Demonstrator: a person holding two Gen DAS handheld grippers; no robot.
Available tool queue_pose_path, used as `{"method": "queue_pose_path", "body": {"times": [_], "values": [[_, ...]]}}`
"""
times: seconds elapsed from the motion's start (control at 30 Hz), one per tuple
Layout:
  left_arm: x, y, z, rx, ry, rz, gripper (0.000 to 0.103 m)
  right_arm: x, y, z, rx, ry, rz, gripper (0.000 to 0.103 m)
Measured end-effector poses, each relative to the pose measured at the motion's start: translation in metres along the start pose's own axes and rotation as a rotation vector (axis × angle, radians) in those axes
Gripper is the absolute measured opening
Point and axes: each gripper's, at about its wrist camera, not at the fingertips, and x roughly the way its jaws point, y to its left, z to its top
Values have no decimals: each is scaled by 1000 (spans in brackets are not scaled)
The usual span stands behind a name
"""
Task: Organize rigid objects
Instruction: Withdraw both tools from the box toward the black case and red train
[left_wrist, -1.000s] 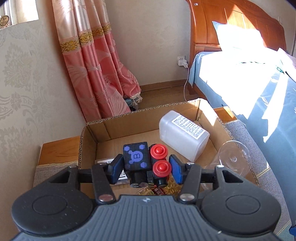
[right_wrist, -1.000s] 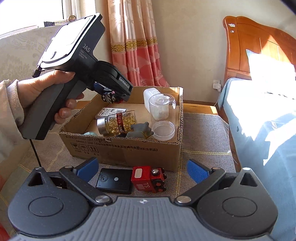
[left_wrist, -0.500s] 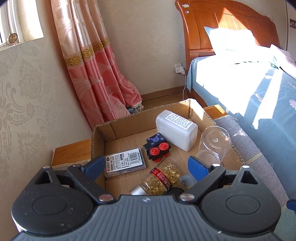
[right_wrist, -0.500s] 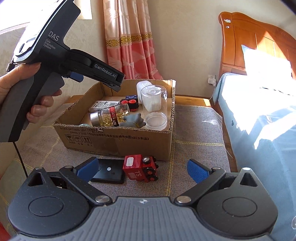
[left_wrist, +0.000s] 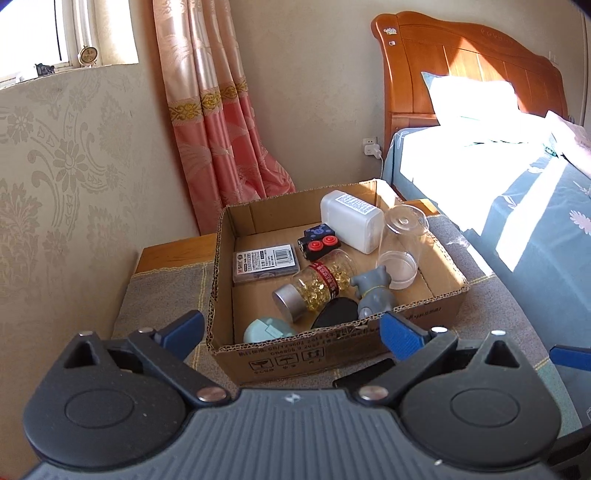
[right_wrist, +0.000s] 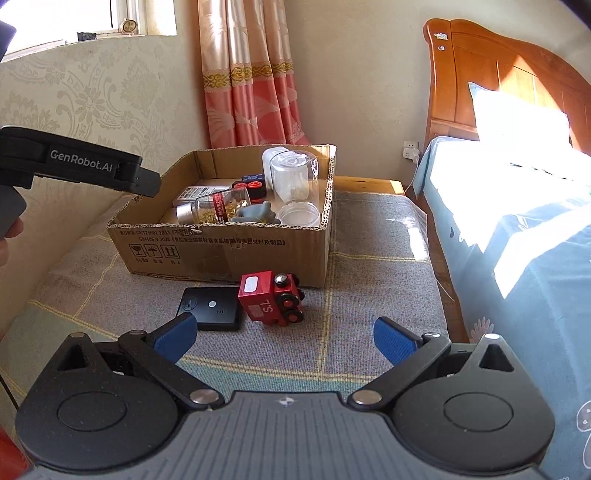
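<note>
My left gripper (left_wrist: 291, 334) spread wide, empty, before the cardboard box (left_wrist: 424, 308), "GenRobot.AI" on its body, my right gripper (right_wrist: 282, 334) spread wide, empty, red toy train (right_wrist: 271, 298) marked "TS" beside a black device (right_wrist: 210, 308) on the mat

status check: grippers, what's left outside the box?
Left hand-held gripper open, empty. Right hand-held gripper open, empty. Red toy train and black flat device outside cardboard box. Nothing blocking.

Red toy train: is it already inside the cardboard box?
No, the red toy train lies on the grey mat in front of the cardboard box, beside a flat black device.
</note>
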Motion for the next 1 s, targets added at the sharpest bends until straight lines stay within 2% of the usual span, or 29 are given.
{"method": "queue_pose_path", "body": {"times": [0.27, 0.4, 0.53, 0.8, 1.0], "values": [[5, -4, -52, -8, 68, 50, 101, 8, -10, -8, 35, 24, -13, 103], [18, -7, -73, -29, 130, 16, 101, 15, -12, -10, 45, 41, -25, 103], [27, -9, -82, -27, 160, -8, 101, 25, -13, -6, 47, 42, -36, 103], [37, -5, -85, -20, 160, 5, 101, 54, -17, 25, 50, -4, -66, 103], [41, 1, -87, -34, 169, -10, 101, 89, -16, 41, 43, 26, -77, 103]]}}
